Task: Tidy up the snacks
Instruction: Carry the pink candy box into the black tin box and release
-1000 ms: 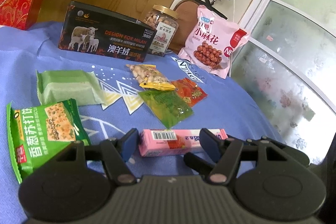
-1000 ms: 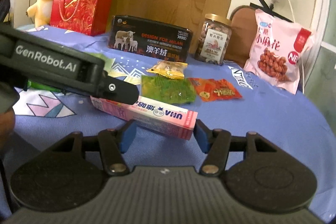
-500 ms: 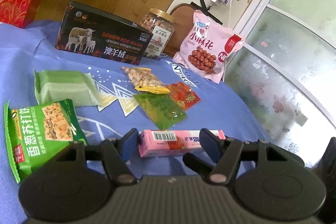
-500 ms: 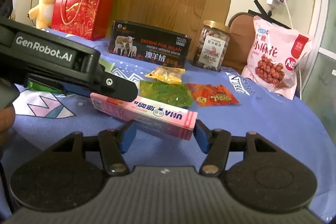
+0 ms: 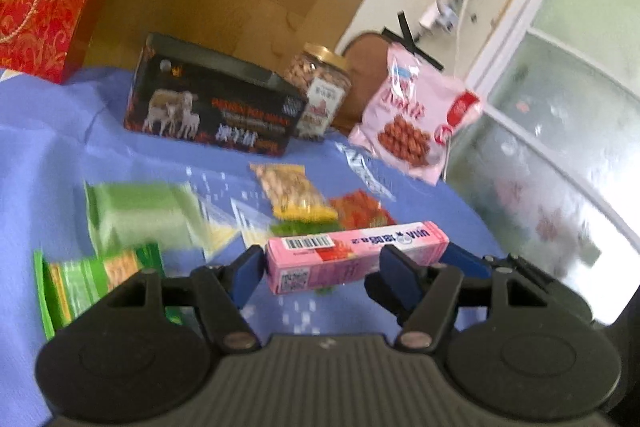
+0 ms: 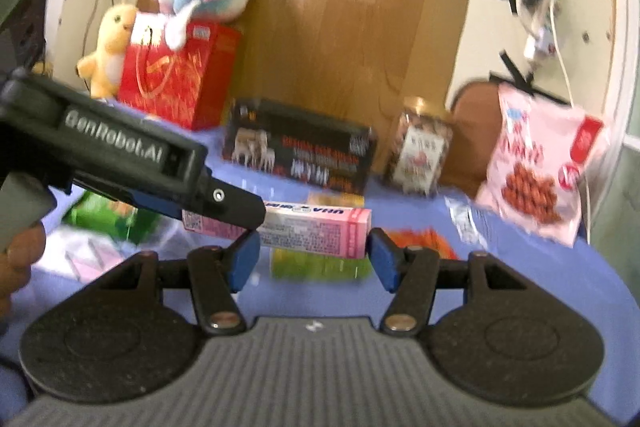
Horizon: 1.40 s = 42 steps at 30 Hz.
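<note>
While both frames blur, we see the pink snack box (image 5: 356,253) raised clear of the blue-clothed surface (image 5: 60,147), lying crosswise between our two tools. Our left gripper (image 5: 320,267) has its jaws closed on the barcode end of that box; from the right wrist view the same tool (image 6: 224,203) reaches in from the left and clamps the box (image 6: 316,231). Our right gripper (image 6: 312,259) has its jaws spread wide around the box's other end, though we cannot tell if the pads touch it. Below the box lie a green packet (image 6: 320,267), an orange packet (image 5: 360,211) and a nut packet (image 5: 292,191); green biscuit packs (image 5: 136,219) lie further left. Behind stand a black sheep-printed box (image 5: 212,111), a nut jar (image 5: 320,95) and a pink bag (image 5: 416,123).
</note>
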Motion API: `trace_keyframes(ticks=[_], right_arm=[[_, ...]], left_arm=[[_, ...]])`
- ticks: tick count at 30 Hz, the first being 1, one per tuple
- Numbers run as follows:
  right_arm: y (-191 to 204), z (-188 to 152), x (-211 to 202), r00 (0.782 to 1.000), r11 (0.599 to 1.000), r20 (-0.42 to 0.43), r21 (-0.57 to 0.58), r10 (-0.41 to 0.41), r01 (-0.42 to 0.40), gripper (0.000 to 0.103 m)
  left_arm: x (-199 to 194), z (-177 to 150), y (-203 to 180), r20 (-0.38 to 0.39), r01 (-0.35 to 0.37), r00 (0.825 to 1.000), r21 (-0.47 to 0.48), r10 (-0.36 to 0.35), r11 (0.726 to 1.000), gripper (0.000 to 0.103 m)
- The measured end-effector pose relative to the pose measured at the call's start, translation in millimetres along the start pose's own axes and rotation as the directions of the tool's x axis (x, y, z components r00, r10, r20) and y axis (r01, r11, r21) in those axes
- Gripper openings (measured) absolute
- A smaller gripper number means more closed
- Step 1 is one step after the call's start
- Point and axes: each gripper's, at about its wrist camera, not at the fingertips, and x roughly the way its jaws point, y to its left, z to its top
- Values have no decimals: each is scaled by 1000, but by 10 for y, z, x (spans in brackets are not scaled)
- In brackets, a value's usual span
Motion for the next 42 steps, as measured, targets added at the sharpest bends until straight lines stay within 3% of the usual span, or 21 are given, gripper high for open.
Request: trace_keyframes(ticks=[8,16,24,28,32,34,36,38,40,42], right_arm=[[-292,320,317,990,996,124,49,68,-75,61],[-534,649,995,973,988,194,62,128,-142,60],[-599,782,1781,981,983,137,100,140,-154,61],[-592,763,2109,989,984,35,99,144,-147,63],[-751,733,1951,983,967,55,179,174,-181,63],[-927,714,1772,983,960,82,215,163,-177,63],[-1218,612,1580,989,945,80,292,127,-145,63],[-1531,451,1502,994,912,14,398,107,-104,63],[-1807,270,1546,985,848,-96,525,145,-74,63],[-1988,84,1636,954,761,-193,647,231,-53,63]], left_arm=[[52,556,-65,70,-63,996,44,60,997,64],[491,1267,153,93,-139,986,26,137,990,64],[1091,1650,485,74,-254,965,11,253,967,64],[1334,1695,600,46,-301,953,4,301,953,65],[1252,1683,592,56,-278,959,-17,278,960,65],[1033,1619,535,86,-253,963,-24,254,967,65],[857,1524,475,88,-209,973,-36,212,977,65],[755,1342,383,66,-182,981,-20,183,983,65],[762,1174,298,20,-162,987,-12,162,987,65],[864,1014,230,-53,-139,989,-33,138,990,65]])
